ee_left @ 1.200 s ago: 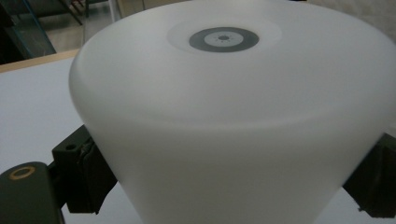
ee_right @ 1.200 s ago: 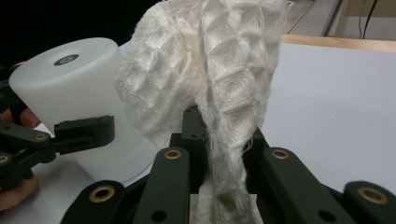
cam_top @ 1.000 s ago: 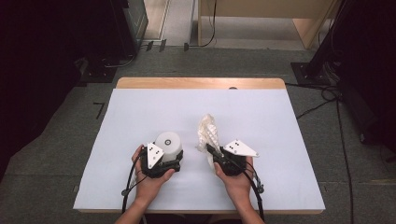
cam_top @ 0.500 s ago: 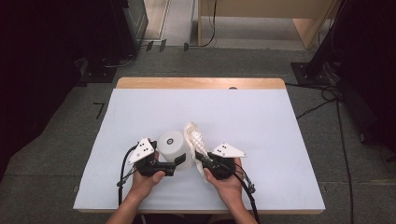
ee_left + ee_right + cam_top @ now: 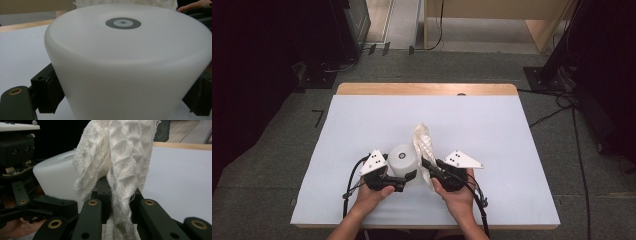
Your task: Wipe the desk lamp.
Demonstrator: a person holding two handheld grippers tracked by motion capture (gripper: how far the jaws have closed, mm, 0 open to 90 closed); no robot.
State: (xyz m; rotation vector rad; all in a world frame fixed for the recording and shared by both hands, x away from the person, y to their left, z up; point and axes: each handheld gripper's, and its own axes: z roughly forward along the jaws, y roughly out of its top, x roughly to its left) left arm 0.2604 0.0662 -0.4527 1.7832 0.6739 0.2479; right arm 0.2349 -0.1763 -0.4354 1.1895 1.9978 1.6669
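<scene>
Left claw (image 5: 404, 175) clamps the white cup (image 5: 404, 159), upside down near table's (image 5: 362, 125) front edge; right claw (image 5: 428, 167) pinches the cloth (image 5: 423, 145) upright, touching it. Far half open. Hands low, angled inward.

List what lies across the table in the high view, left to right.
Left tool → white cup → cloth → right tool's grey plate, all on the white table.
</scene>
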